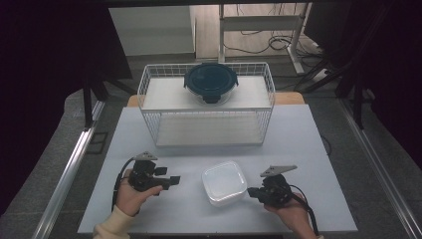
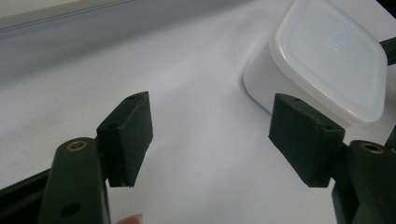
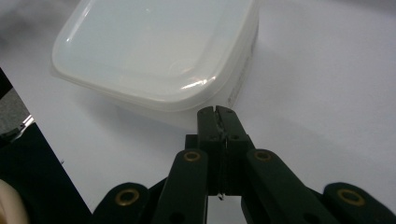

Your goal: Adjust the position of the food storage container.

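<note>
A white, square plastic container [image 1: 224, 181] with its lid on sits on the pale table [image 1: 298, 144], between the two hands. My left gripper [image 1: 174, 180] is to its left, pointing toward it, with its jaws open and nothing between them. In the left gripper view the container [image 2: 327, 60] lies ahead and to the right of the left gripper [image 2: 210, 121]. My right gripper [image 1: 251, 191] is at the container's right side, shut with its jaws pressed together and empty. In the right gripper view the tips of the right gripper [image 3: 217, 112] sit just at the container's [image 3: 159, 51] near corner; whether they touch it I cannot tell.
A white wire rack [image 1: 149, 84] with two shelves stands at the back of the table. A round container with a dark blue lid [image 1: 211, 82] rests on its top shelf. The table's front edge runs just beneath both hands.
</note>
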Demonstrator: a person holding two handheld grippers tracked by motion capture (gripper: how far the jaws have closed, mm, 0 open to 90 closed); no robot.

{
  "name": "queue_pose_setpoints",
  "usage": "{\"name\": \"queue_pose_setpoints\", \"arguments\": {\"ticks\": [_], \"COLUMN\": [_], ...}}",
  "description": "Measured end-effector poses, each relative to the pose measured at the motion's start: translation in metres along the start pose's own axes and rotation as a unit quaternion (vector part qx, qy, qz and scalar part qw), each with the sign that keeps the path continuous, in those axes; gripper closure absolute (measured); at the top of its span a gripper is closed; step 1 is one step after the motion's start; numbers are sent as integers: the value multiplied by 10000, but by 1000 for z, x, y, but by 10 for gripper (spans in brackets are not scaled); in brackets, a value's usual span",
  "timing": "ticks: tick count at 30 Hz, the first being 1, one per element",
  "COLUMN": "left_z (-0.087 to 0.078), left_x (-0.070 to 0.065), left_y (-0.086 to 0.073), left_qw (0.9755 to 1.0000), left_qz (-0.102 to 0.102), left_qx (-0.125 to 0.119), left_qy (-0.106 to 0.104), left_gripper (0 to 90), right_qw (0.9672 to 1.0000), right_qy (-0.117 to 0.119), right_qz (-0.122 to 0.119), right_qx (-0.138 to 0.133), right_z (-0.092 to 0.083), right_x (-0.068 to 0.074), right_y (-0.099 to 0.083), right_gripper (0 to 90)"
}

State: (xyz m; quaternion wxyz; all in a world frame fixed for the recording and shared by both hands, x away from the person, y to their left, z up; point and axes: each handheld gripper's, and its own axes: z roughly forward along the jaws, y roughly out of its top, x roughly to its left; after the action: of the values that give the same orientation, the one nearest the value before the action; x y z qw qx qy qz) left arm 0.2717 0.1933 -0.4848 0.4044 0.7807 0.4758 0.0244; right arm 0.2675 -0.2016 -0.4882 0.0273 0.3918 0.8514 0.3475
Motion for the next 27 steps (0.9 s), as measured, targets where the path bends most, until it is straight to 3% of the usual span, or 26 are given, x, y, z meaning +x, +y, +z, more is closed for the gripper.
{"name": "queue_pose_setpoints", "arguments": {"ticks": [7, 12, 21, 27], "left_z": [-1, -1, -1, 0], "left_x": [2, 3, 3, 4], "left_y": [0, -1, -1, -2], "left_qw": [10000, 10000, 10000, 10000], "left_qz": [-26, -40, -21, -21], "left_qx": [-5, -20, 5, 18], "left_qy": [19, 29, 40, 46], "left_gripper": [298, 298, 299, 298], "right_qw": [9999, 9999, 9994, 9991], "right_qy": [-40, 64, 297, 392], "right_qz": [101, 29, 175, 123], "right_qx": [-20, 91, 67, 117], "right_z": [3, 1, 2, 6], "right_x": [-2, 3, 5, 10], "right_y": [2, -1, 0, 1], "right_gripper": [894, 894, 894, 894]}}
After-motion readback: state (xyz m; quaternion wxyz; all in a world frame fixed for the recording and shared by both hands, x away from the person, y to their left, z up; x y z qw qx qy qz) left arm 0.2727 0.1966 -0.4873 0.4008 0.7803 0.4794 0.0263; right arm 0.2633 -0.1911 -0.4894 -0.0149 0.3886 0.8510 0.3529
